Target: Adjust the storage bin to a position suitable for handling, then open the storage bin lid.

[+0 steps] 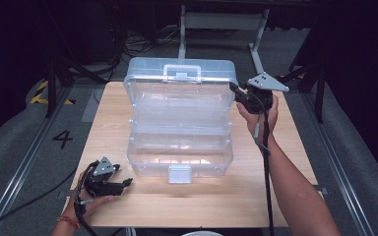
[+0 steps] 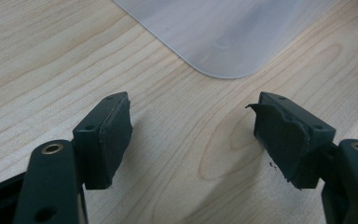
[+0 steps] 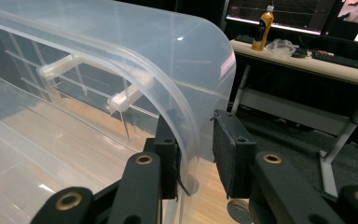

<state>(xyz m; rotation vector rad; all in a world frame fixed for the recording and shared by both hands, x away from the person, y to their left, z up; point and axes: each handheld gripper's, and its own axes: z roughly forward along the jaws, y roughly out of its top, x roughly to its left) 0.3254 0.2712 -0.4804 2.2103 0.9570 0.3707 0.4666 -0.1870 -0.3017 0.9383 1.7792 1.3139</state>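
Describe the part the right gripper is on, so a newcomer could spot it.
Start at the wooden table and find the clear plastic box in its middle. Its lid stands open at the far side. The right gripper straddles that lid's right edge; unlike the base, the lid carries the handle.

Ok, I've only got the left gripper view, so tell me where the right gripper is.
Observer: The right gripper straddles the right rim of the raised clear lid, with one jaw inside and one outside.
Operator: Say whether it's clamped.
Observer: Not yet. A gap shows between the outer pad and the lid's wall.
Operator: Give me the box's state.
Observer: The box base lies open and looks empty, with its front latch on the near side.
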